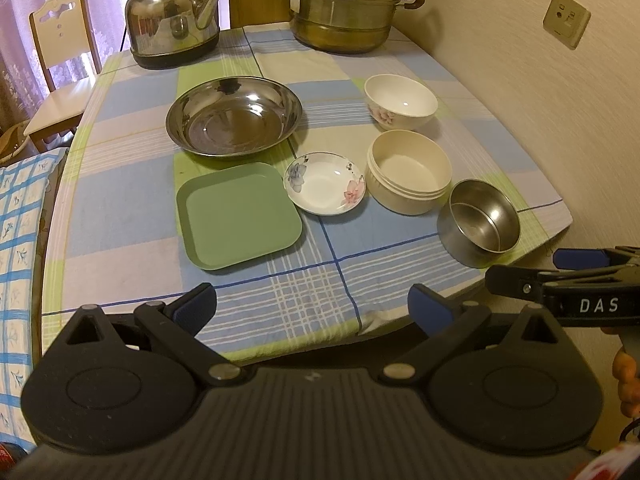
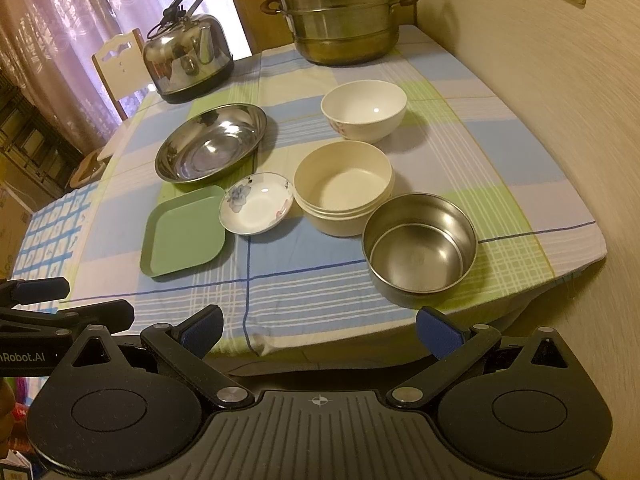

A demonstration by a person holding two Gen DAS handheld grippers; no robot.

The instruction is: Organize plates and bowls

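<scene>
The left gripper (image 1: 312, 304) is hovering at the near edge of the table (image 1: 120, 216) with its two blue-padded fingers (image 1: 196, 306) spread wide and holding nothing. Just ahead of the left finger a green square plate (image 1: 238, 216) is lying flat on the checked tablecloth (image 1: 320, 280), and beyond that plate a wide steel dish (image 1: 234, 116) is sitting. Ahead of the gap between the fingers, a small flowered saucer (image 1: 325, 189) is lying just beside the green plate's right edge. Further right, ahead of the right finger, a cream tub (image 1: 409, 178) is standing close to the saucer, with a white flowered bowl (image 1: 400, 102) behind it and a steel bowl (image 1: 478, 222) nearer, by the table's right edge. The right gripper (image 2: 320, 330) is also waiting at the near edge, its fingers (image 2: 438, 332) likewise spread apart and empty; the steel bowl is sitting just ahead of its right finger, and the green plate is lying ahead of its left finger. At the far end of the table, well beyond both sets of fingers, a kettle (image 1: 174, 24) and a stacked steamer pot (image 1: 344, 8) are standing. Each gripper is showing at the edge of the other's view, side by side and apart.
</scene>
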